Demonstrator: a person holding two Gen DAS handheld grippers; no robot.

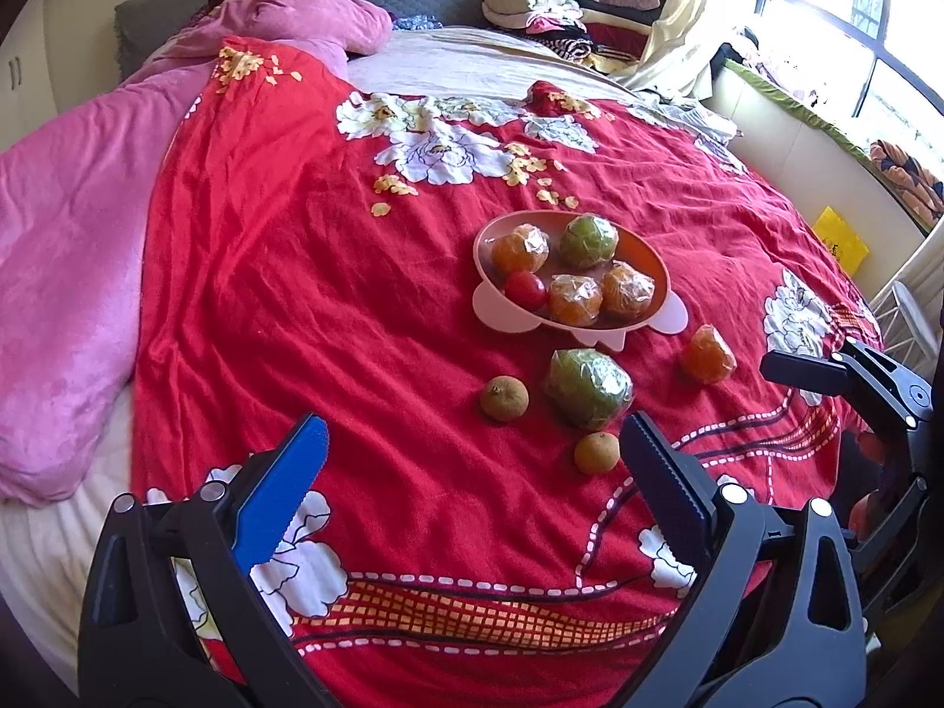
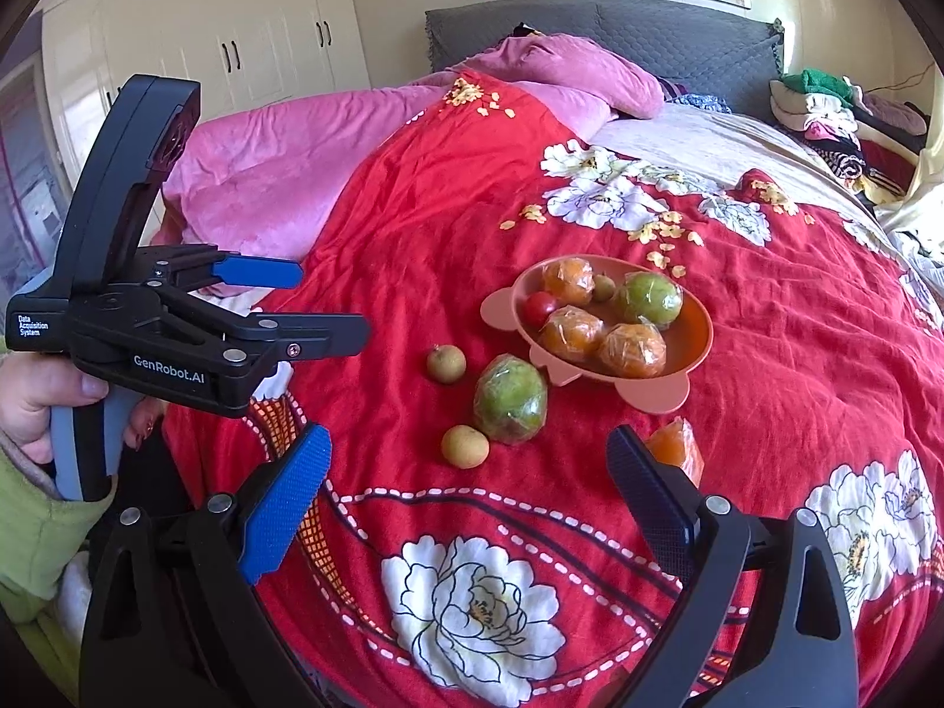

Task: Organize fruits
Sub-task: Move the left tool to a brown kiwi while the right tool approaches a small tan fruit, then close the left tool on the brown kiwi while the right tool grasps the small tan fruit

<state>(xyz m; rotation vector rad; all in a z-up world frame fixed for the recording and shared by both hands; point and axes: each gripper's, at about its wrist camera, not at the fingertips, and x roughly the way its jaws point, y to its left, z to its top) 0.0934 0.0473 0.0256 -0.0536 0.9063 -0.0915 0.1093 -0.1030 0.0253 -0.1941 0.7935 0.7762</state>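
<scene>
My left gripper (image 1: 472,460) fills the bottom of its wrist view, blue-padded fingers spread wide and empty above the red floral bedspread (image 1: 330,295). My right gripper (image 2: 469,472) frames the bottom of its own view the same way, jaws apart, nothing between them. Its right finger hides part of a wrapped orange fruit (image 2: 678,448) lying loose on the bed, below the pink plate (image 2: 696,348).

The plate sits right of centre in both views, holding three plastic-wrapped orange fruits, a wrapped green fruit (image 1: 589,242) and a small red tomato (image 1: 525,290); the right wrist view also shows a small brown fruit (image 2: 603,287) tucked behind them, hard to identify. Off the plate, near the middle of the frame, lie a second wrapped green fruit (image 1: 589,388) and two small tan fruits (image 1: 504,397) (image 1: 597,452), apart from each other.

At left in the right wrist view, my hand (image 2: 41,401) grips the left gripper's handle. A pink blanket (image 1: 71,248) is heaped at left, and folded clothes (image 1: 548,6) are piled at upper right.
</scene>
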